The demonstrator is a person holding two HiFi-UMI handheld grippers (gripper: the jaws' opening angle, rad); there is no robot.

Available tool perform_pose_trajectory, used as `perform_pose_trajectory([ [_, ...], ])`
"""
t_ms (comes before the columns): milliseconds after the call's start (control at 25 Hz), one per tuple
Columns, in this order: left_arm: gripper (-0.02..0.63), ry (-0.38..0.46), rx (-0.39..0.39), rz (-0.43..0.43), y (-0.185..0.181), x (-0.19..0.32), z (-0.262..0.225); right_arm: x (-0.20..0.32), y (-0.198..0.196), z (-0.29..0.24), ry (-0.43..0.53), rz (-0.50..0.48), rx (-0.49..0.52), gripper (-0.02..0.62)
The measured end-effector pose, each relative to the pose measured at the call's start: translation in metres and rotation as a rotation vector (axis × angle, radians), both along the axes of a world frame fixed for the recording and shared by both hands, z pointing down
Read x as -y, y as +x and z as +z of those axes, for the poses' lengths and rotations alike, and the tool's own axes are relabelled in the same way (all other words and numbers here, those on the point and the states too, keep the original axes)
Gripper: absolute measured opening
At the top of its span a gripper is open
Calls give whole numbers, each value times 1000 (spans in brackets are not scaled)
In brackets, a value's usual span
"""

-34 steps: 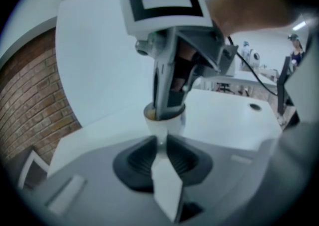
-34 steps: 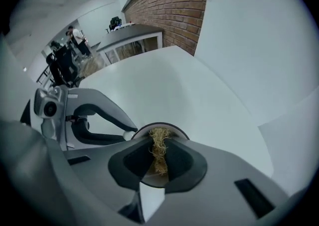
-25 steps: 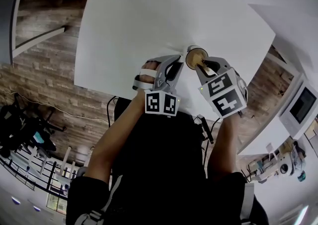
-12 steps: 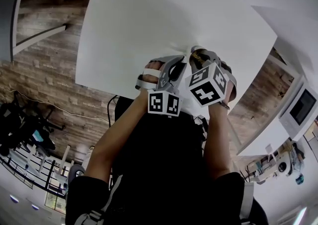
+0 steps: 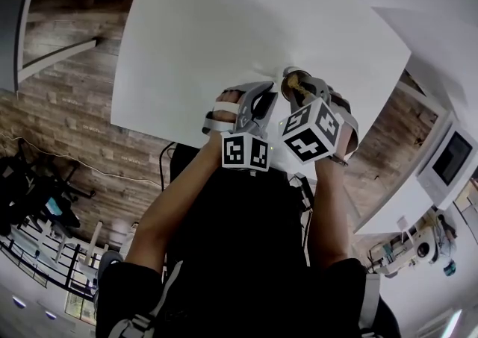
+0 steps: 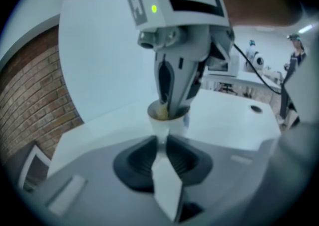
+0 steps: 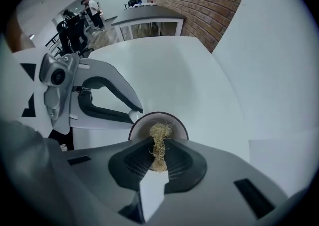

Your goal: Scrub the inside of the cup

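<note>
A small white cup (image 5: 288,75) stands near the table's front edge, with a brown inside (image 7: 174,121). My left gripper (image 5: 270,99) reaches in from the left and is shut on the cup's near side (image 6: 168,124); its fingertips (image 7: 132,115) sit against the rim. Pointing straight down over the cup, my right gripper (image 5: 296,90) is shut on a straw-coloured fibre scrubber (image 7: 159,142). The scrubber's tuft hangs in the cup's mouth. In the left gripper view the right gripper (image 6: 172,109) dips into the cup's opening. The cup's bottom is hidden.
The cup rests on a white table (image 5: 224,30) whose front edge runs just below my hands. Wood-patterned floor (image 5: 67,127) lies to the left. A second white table (image 5: 441,68) stands at the right. People (image 7: 79,18) stand far off in the room.
My right gripper has swung from beside the cup to upright over it, its marker cube shifting left, and has sunk slightly into the mouth. The left gripper and the cup have stayed put.
</note>
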State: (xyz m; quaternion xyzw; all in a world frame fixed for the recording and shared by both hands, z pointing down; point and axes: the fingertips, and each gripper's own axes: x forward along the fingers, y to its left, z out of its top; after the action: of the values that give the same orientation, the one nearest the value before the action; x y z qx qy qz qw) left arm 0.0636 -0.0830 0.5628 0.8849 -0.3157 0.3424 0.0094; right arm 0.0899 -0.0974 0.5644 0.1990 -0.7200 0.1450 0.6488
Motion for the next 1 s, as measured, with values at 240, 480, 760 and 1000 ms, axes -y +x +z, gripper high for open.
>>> perform_pose_trajectory([
  [240, 67, 5, 5, 6, 1, 0, -1, -5, 7, -59, 37, 15, 6, 46],
  [480, 67, 3, -1, 1, 2, 0, 0, -2, 6, -21, -27, 30, 0, 46],
  [760, 67, 14, 0, 4, 2, 0, 0, 3, -9, 12, -56, 26, 4, 46],
  [1000, 67, 11, -2, 1, 3, -1, 0, 2, -12, -2, -20, 156, 216, 46],
])
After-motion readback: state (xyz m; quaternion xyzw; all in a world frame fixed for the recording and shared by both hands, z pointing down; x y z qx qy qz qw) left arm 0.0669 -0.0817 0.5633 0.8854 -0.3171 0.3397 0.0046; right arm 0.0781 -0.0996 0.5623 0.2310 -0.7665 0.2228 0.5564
